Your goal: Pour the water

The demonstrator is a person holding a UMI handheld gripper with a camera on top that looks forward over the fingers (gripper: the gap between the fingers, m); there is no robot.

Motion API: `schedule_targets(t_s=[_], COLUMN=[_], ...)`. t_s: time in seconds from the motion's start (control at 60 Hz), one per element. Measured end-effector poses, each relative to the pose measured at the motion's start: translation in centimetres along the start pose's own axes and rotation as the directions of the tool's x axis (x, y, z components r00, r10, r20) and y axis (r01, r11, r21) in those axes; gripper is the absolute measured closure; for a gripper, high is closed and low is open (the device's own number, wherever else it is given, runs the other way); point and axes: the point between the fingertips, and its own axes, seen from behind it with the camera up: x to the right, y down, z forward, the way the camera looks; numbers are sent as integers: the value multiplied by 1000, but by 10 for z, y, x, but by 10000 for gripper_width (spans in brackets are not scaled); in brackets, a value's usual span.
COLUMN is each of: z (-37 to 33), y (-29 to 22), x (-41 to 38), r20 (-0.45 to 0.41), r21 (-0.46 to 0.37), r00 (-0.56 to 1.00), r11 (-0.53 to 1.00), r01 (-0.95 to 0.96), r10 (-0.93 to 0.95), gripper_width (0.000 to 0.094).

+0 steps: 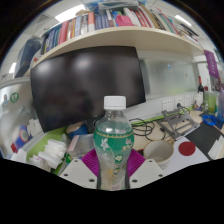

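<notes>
A clear plastic water bottle (113,140) with a white cap and a green label stands upright between my fingers. My gripper (112,166) is shut on the bottle, with a magenta pad (90,162) pressed against each side of its lower body. The bottle is held above the desk. A white cup (158,152) sits on the desk just beyond my right finger, with its open mouth showing.
A dark monitor (85,85) stands behind the bottle, under a shelf of books (100,22). The desk holds clutter: green and white packets (45,150) to the left, a red lid (187,148) and a metal rack (180,124) to the right.
</notes>
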Motion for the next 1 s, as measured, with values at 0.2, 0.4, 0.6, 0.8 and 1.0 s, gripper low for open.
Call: schedule_targets(t_s=[0.2, 0.4, 0.6, 0.8, 1.0], z=[3, 13, 20, 29, 33], y=[-29, -55, -69, -78, -71], x=[-27, -32, -23, -5, 3], r20=[71, 107, 123, 153, 139], r21=[-118, -233, -272, -278, -286], r00=[794, 306, -24, -304, -417], r11=[795, 323, 11, -254, -367], r01=[-594, -917, -962, -926, -885], r10=[604, 946, 992, 940, 898], gripper_width=[619, 619, 617, 619, 619])
